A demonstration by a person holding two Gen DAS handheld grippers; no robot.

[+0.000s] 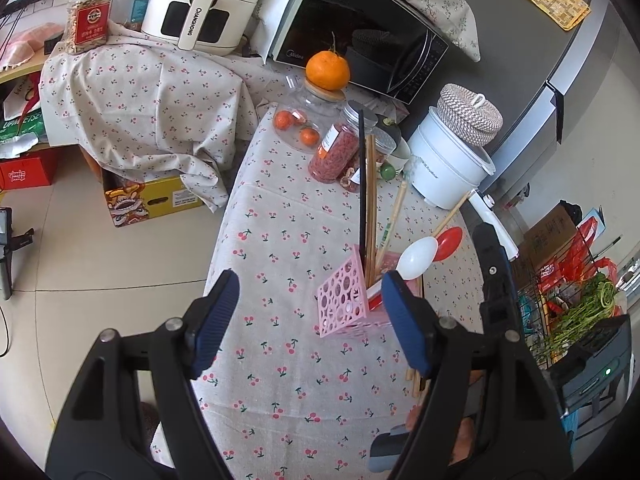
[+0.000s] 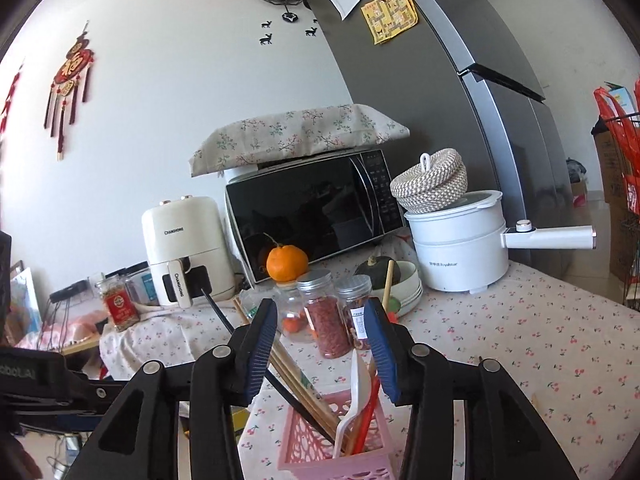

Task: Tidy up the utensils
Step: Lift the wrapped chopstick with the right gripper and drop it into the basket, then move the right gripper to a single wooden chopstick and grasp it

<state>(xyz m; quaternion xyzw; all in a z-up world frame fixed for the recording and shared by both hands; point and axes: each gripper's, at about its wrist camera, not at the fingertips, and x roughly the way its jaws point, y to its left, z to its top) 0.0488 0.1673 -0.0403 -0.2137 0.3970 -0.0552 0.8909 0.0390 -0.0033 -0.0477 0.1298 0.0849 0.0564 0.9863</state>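
Left gripper (image 1: 310,322) hovers wide open and empty above the cherry-print table (image 1: 280,216), with the pink holder (image 1: 344,304) just inside its right finger. That holder carries the black chopstick (image 1: 362,184), wooden chopsticks (image 1: 371,200), white spoon (image 1: 416,258) and red spoon (image 1: 448,243). Right gripper (image 2: 322,350) is likewise open and empty over the holder; more chopsticks appear to lie beside it, best pinched mid-shaft and lowered in vertically.

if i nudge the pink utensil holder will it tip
Probably, yes. The pink utensil holder looks like thin perforated plastic, so likely light. The chopsticks and white spoon stand far above its rim, which makes it top-heavy.
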